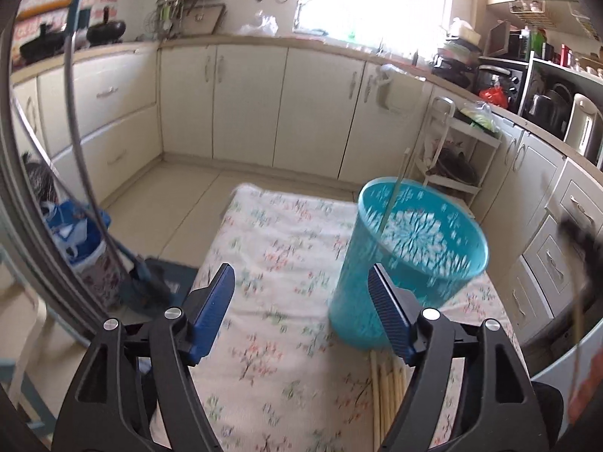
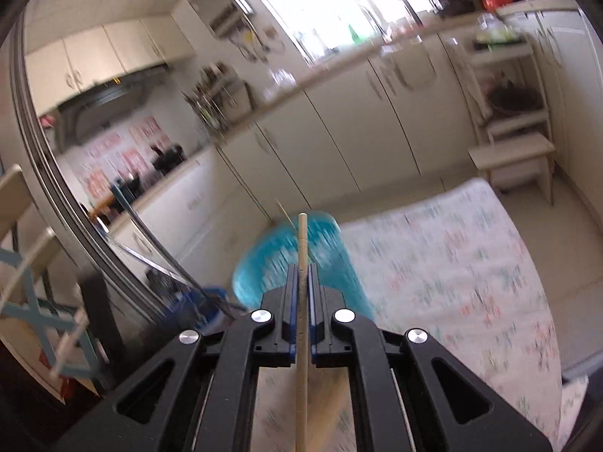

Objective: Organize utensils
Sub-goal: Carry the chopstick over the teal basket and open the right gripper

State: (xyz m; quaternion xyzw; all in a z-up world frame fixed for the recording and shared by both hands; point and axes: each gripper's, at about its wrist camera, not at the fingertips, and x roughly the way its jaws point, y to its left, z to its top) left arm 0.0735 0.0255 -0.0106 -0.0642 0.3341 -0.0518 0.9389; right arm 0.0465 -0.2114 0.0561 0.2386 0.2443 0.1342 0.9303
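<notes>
A teal perforated plastic basket (image 1: 410, 260) stands upright on the floral cloth table (image 1: 279, 301), with one thin stick (image 1: 392, 203) leaning inside it. Several wooden chopsticks (image 1: 388, 388) lie on the cloth just in front of the basket. My left gripper (image 1: 301, 312) is open and empty, above the cloth to the left of the basket. My right gripper (image 2: 301, 275) is shut on a wooden chopstick (image 2: 301, 301), which points forward over the basket (image 2: 294, 263). The right gripper shows blurred at the right edge of the left wrist view (image 1: 582, 241).
Cream kitchen cabinets (image 1: 245, 101) line the far wall, and a white shelf trolley (image 1: 456, 150) stands behind the basket. A mop (image 1: 143, 275) and a blue bag (image 1: 75, 233) stand on the floor left of the table. A small stool (image 2: 516, 162) is beyond the table's far end.
</notes>
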